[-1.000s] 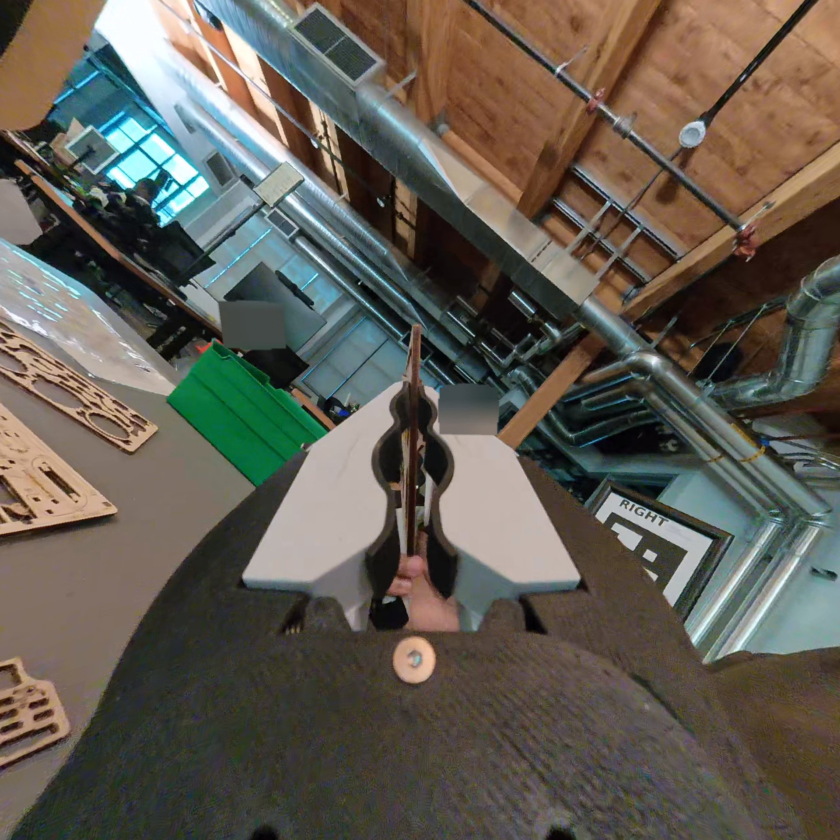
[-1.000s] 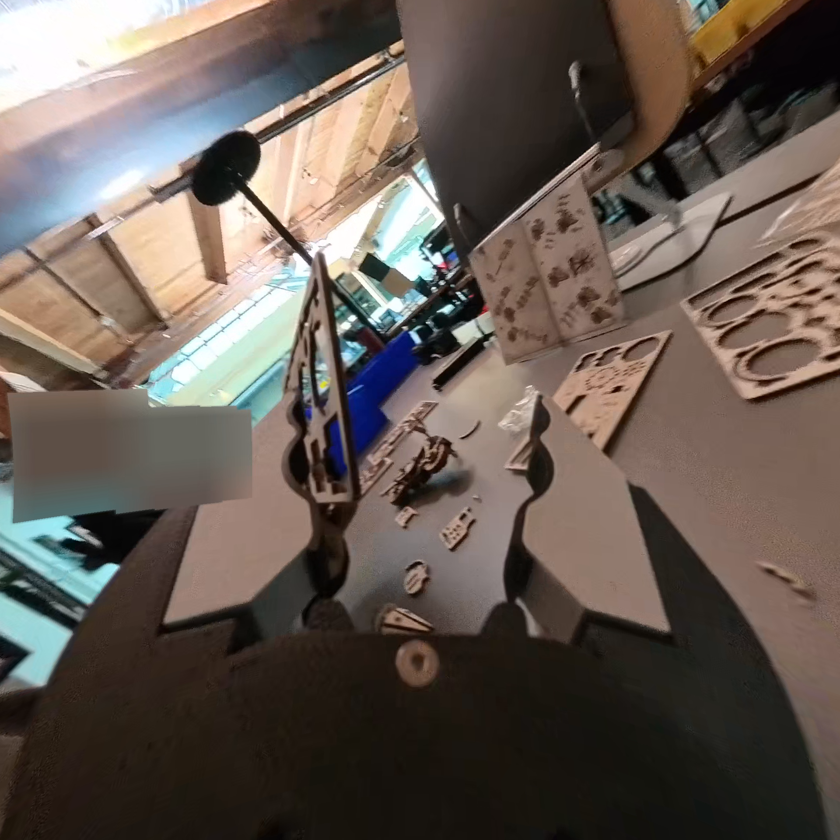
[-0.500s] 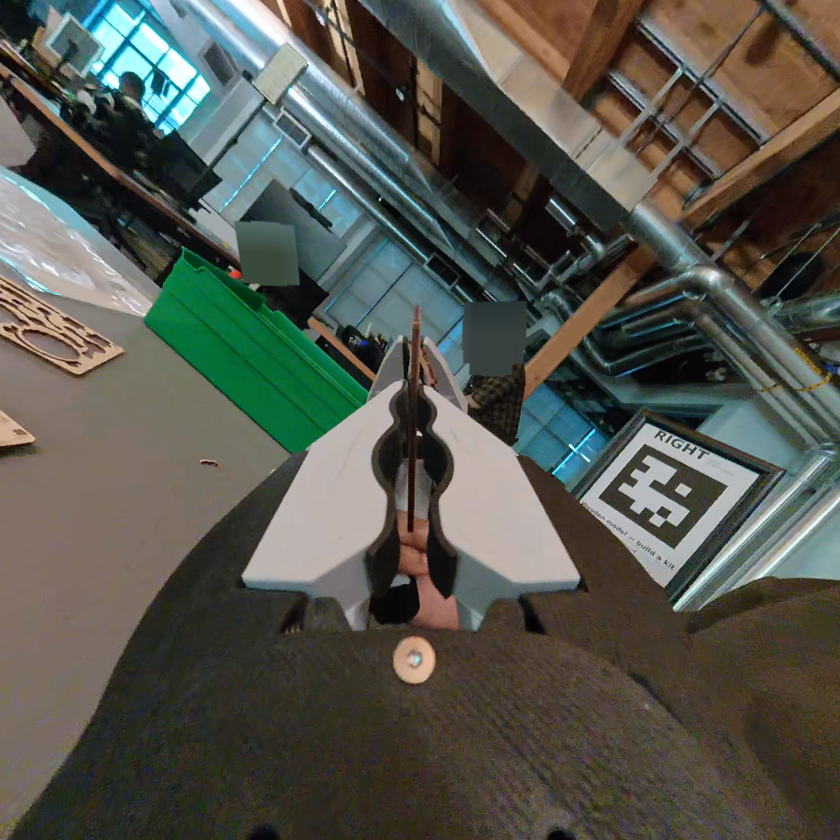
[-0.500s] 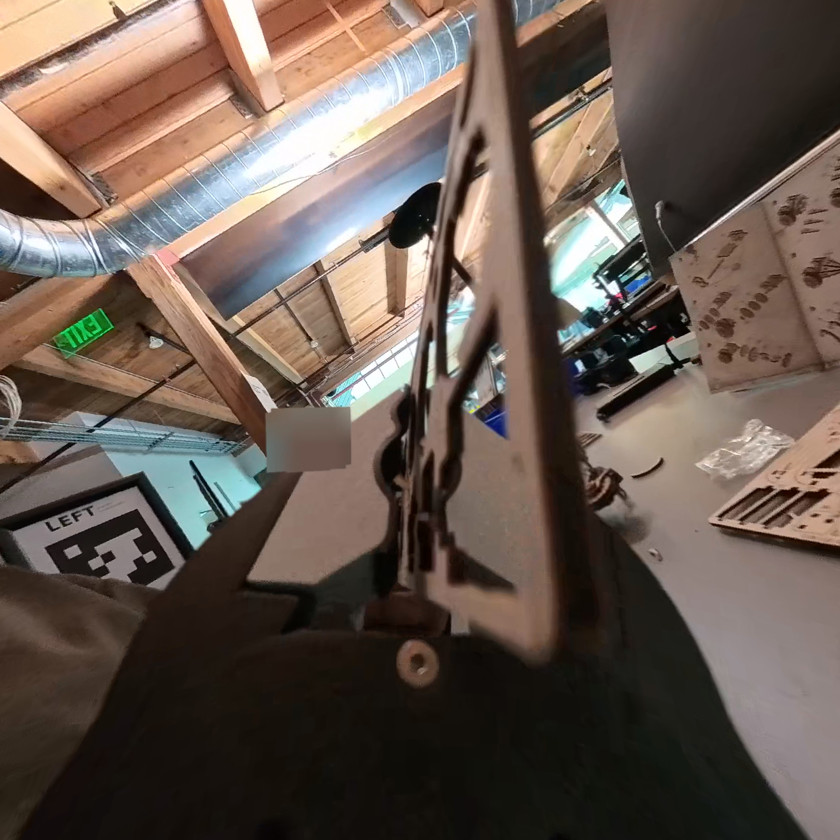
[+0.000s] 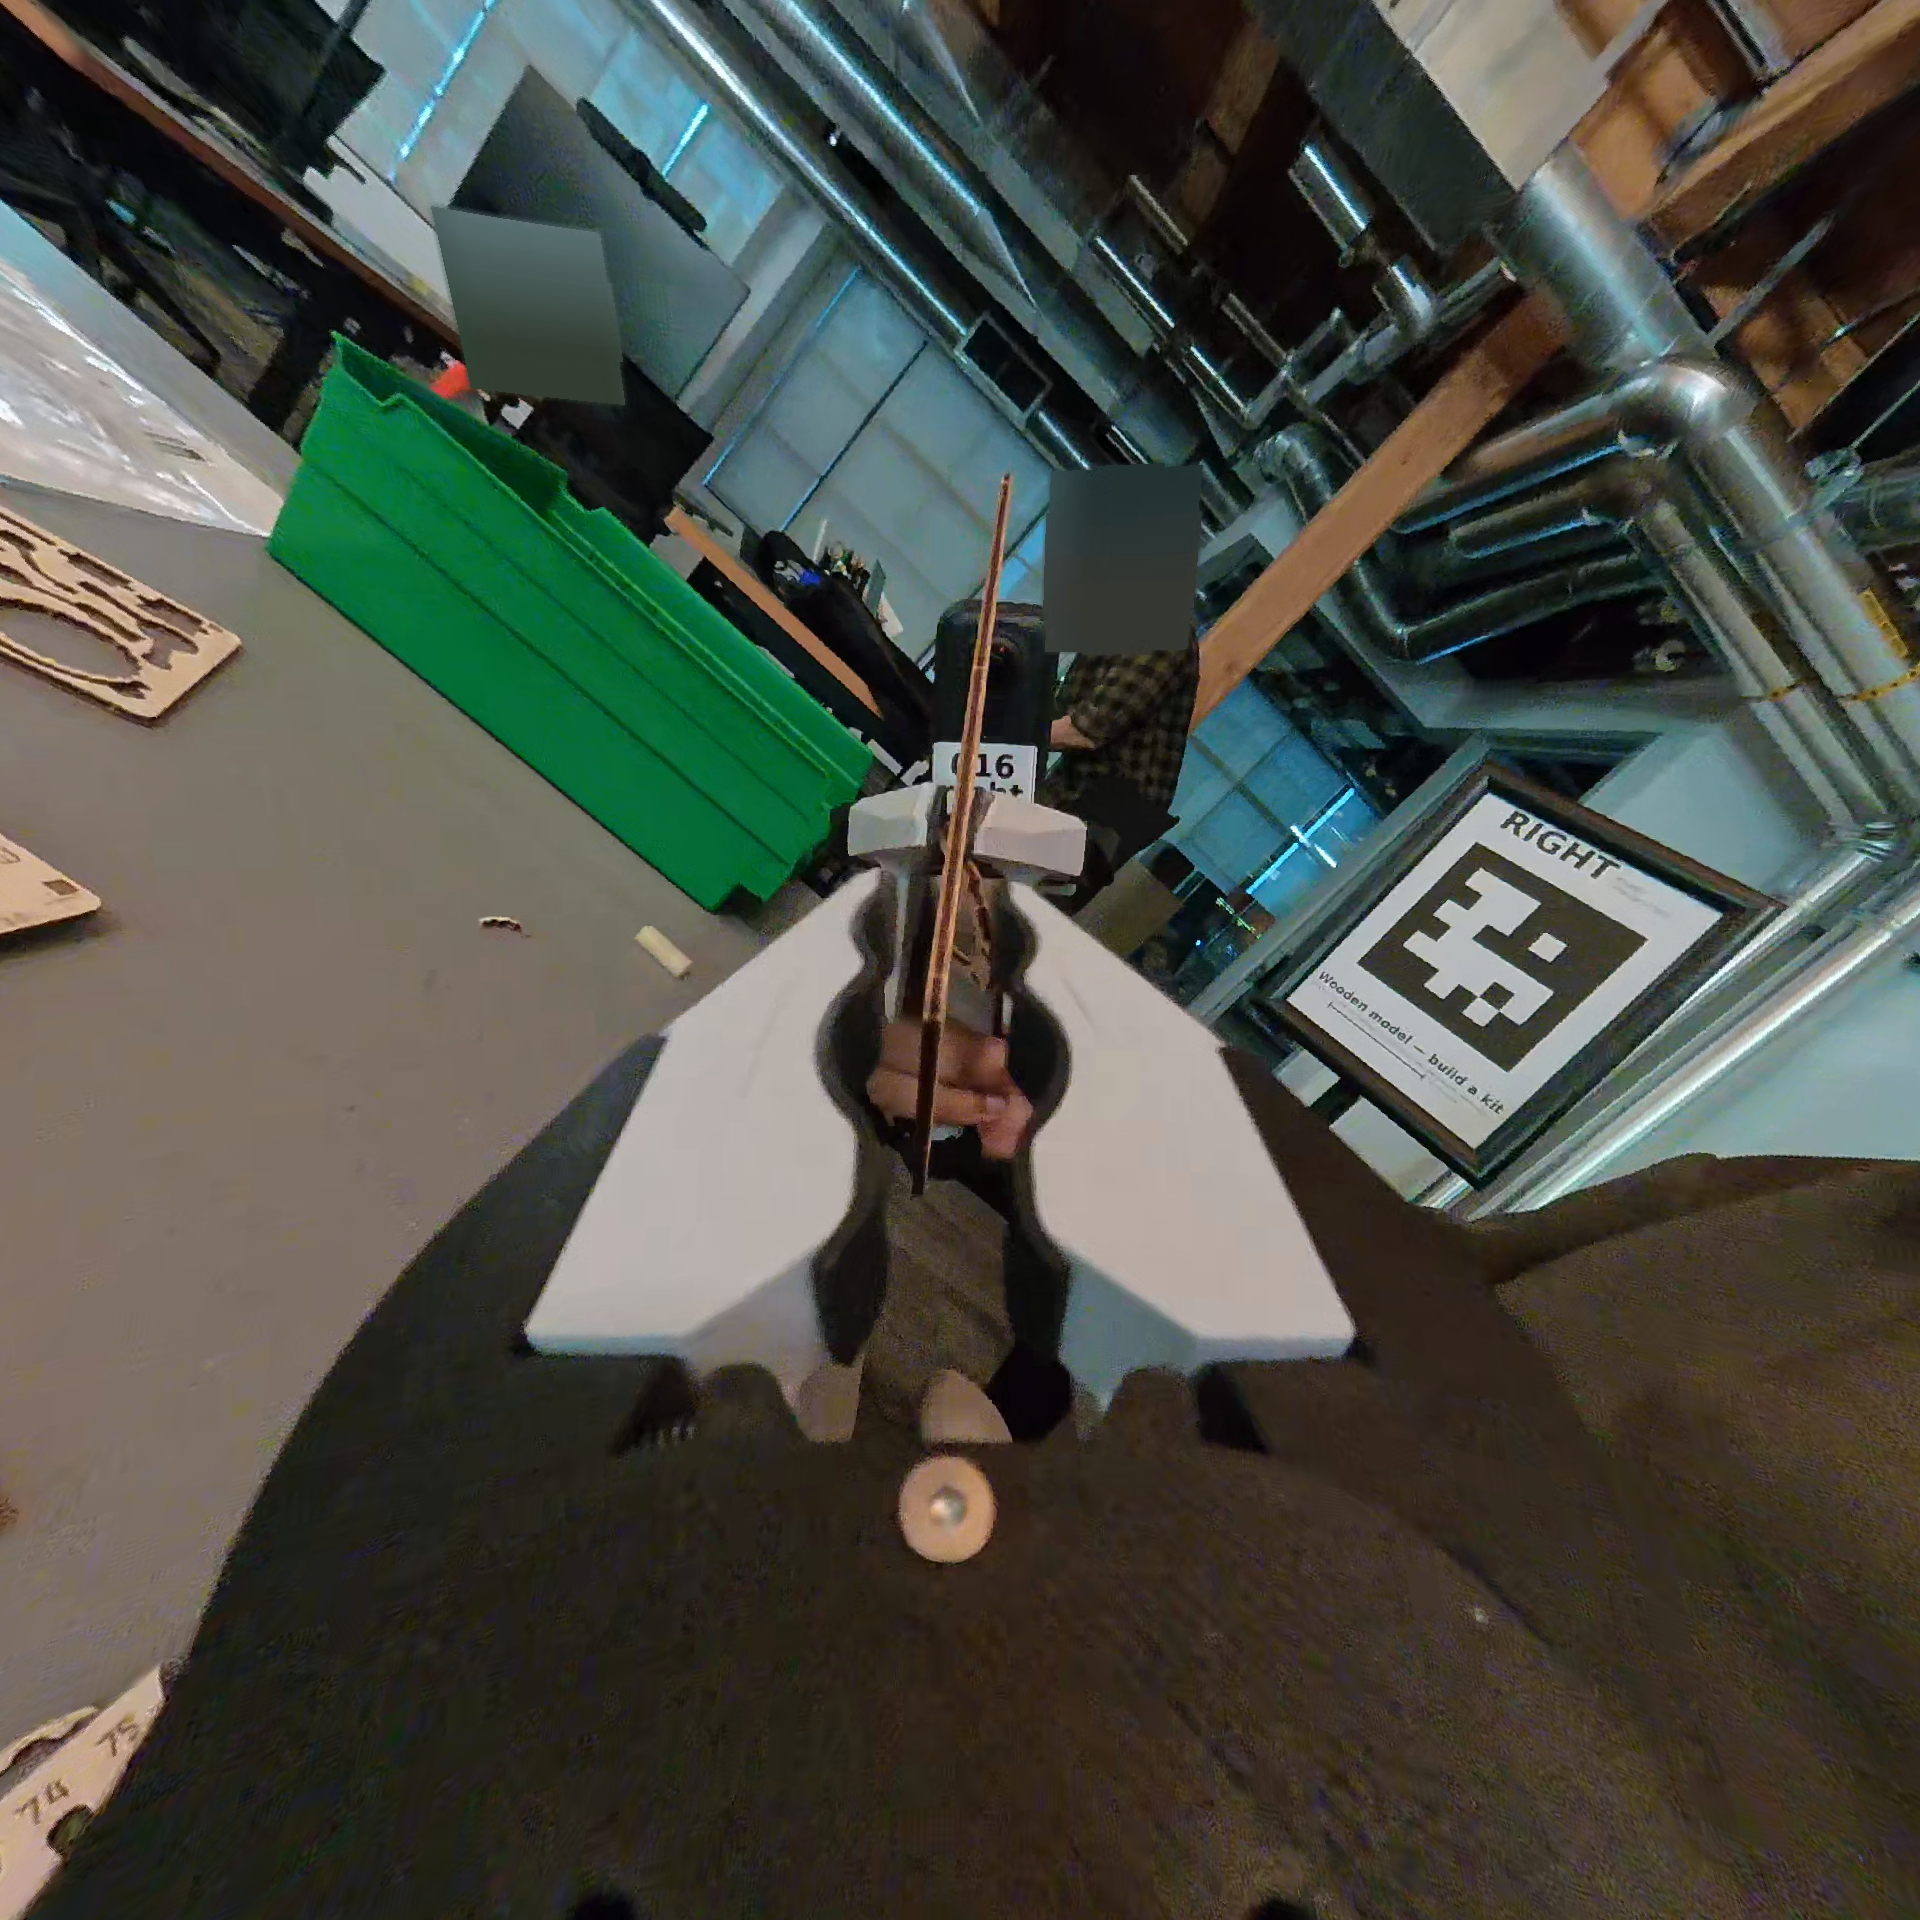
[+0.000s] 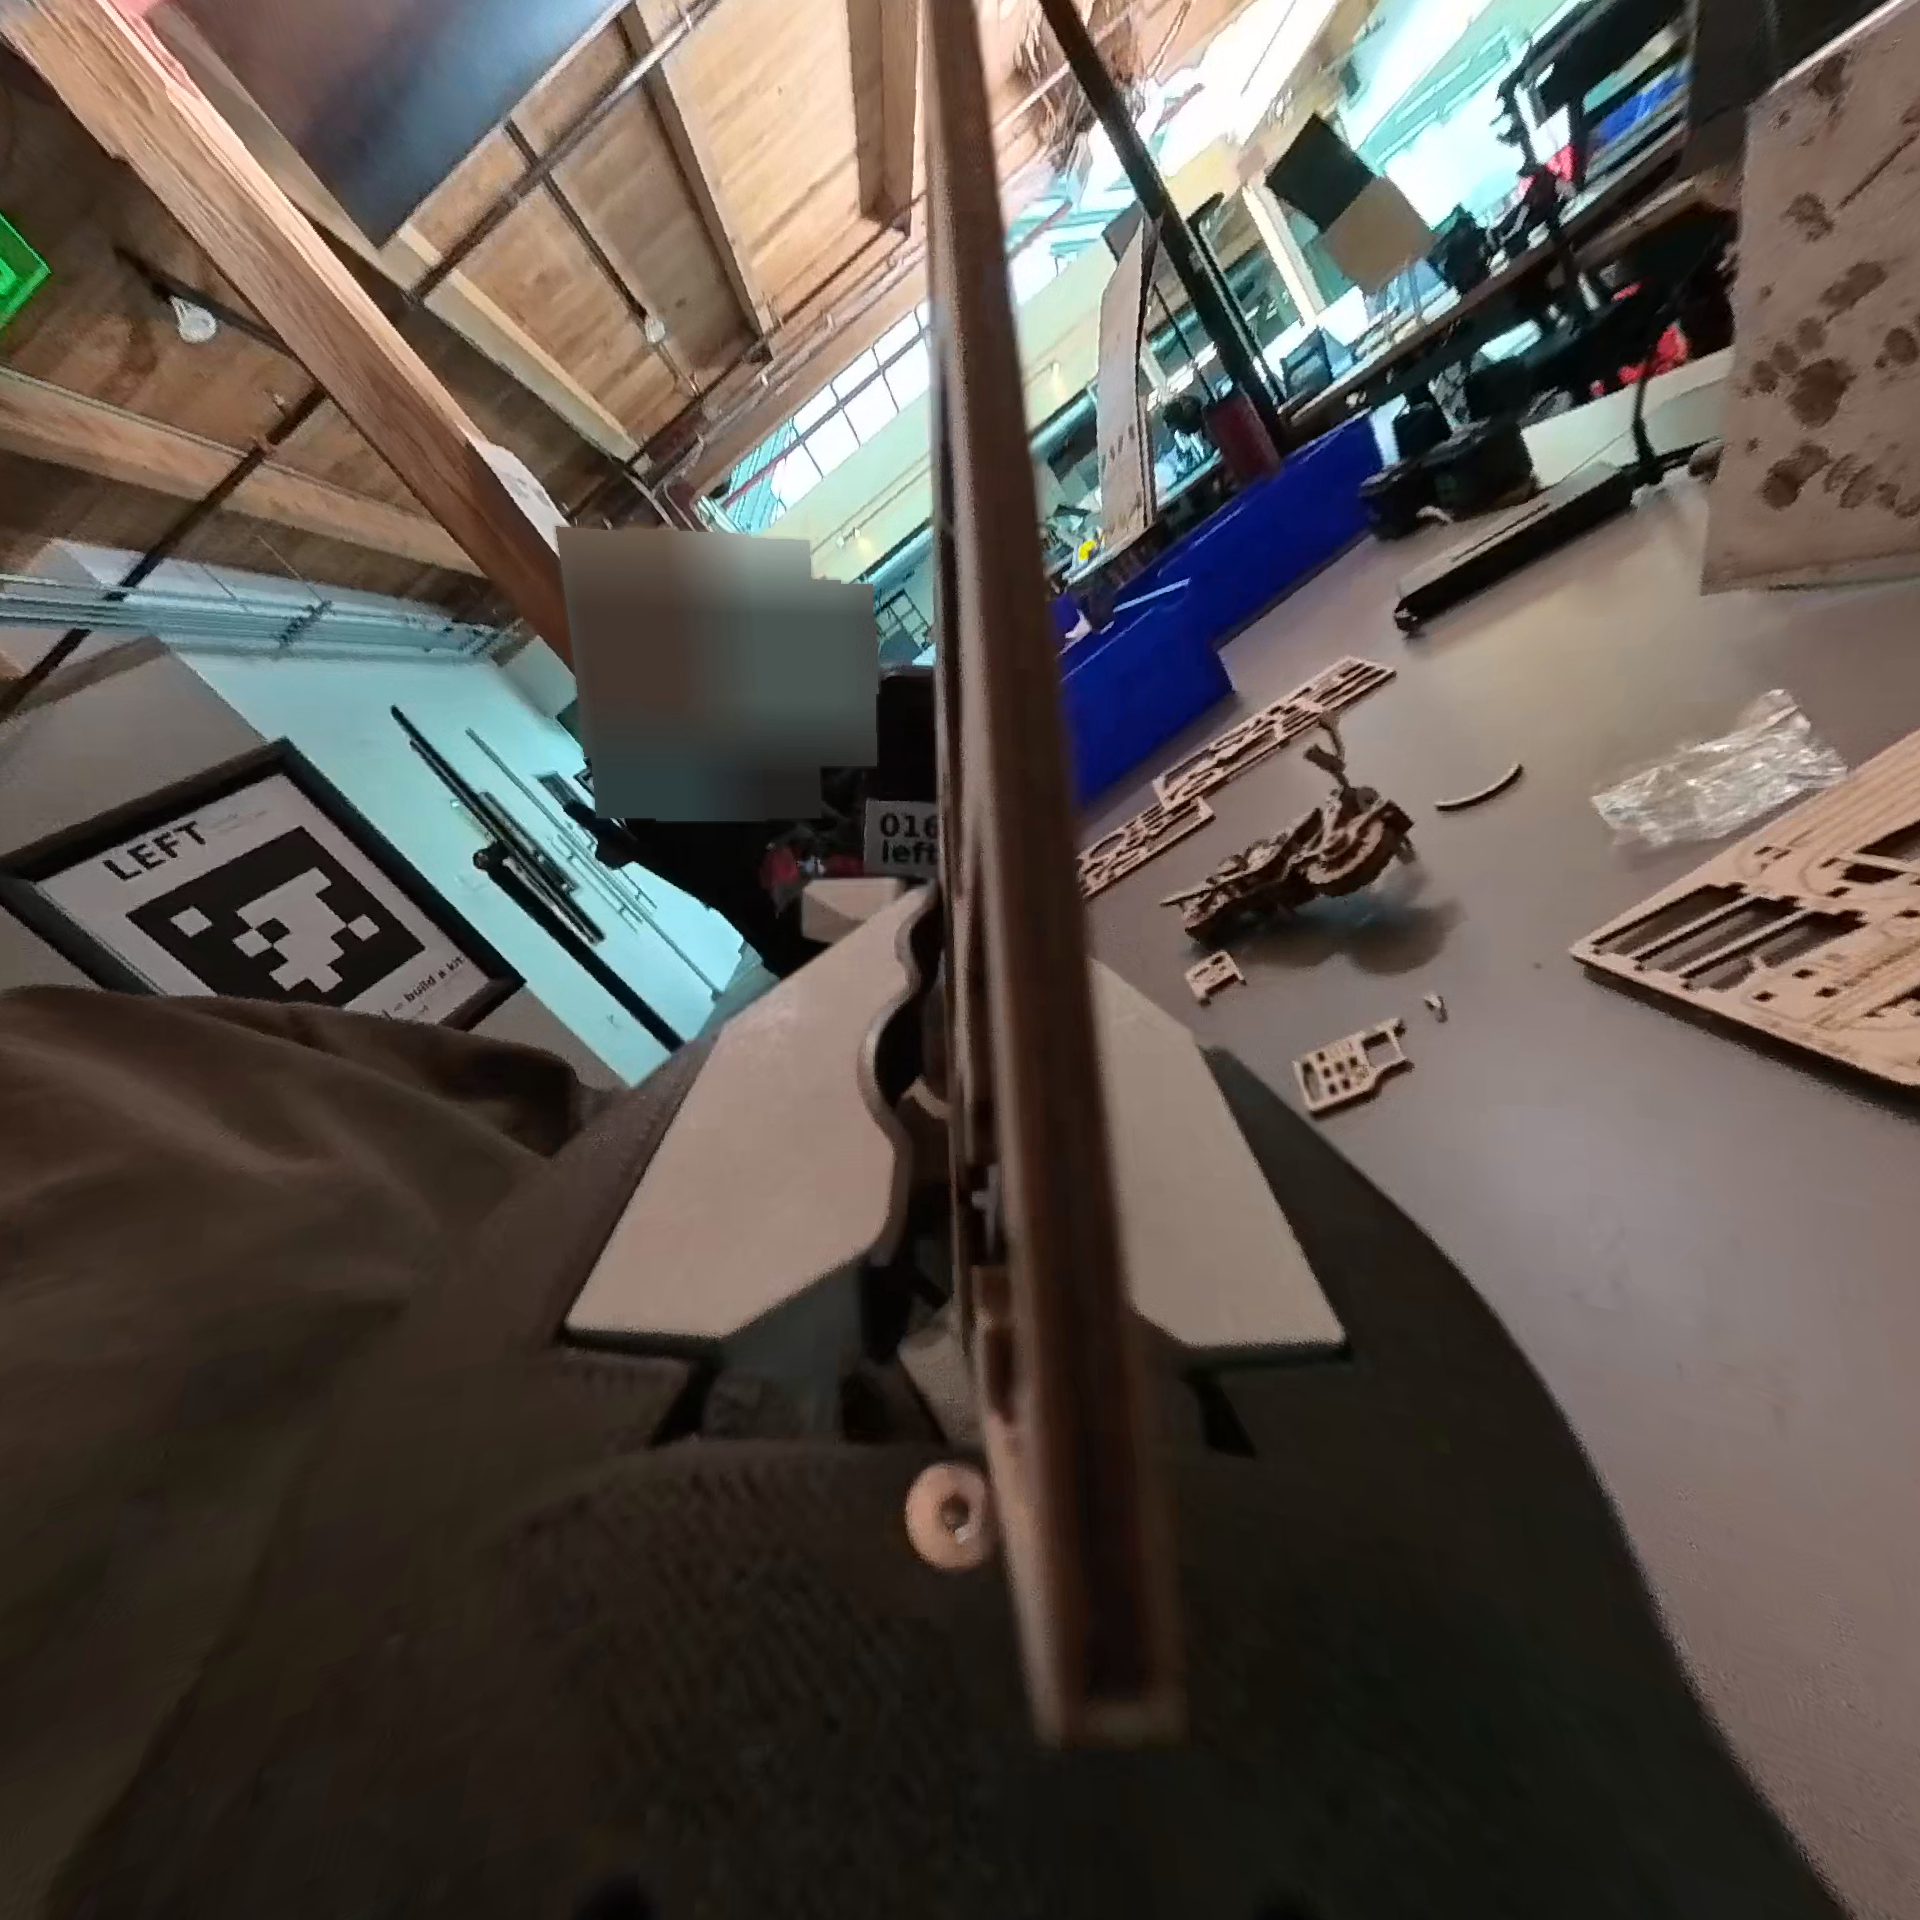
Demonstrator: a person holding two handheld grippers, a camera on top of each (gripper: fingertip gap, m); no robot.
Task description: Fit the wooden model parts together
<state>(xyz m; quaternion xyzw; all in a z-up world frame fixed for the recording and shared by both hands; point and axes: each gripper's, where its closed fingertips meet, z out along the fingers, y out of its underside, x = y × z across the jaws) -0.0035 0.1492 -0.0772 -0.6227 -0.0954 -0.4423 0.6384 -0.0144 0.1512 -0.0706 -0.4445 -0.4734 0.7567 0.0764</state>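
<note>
A thin wooden model sheet stands edge-on between both grippers, which face each other above the grey table. My left gripper has its jaws slightly apart around the sheet's lower end, with a gap on each side. My right gripper, seen farther off, clamps the sheet from the opposite side. In the right wrist view the sheet runs up the middle of the frame and my right gripper is shut on it; its right pad is hidden behind the sheet. A partly built wooden model lies on the table.
A green bin stands at the table's far side, and cut-out wooden sheets lie at the left. Another punched sheet, small loose parts, a plastic bag and blue bins are to the right. My left and right fingertips are right by each other.
The grippers came together. My right gripper, open a second ago, closed on the sheet. My left gripper, which was shut on the sheet, has opened a little.
</note>
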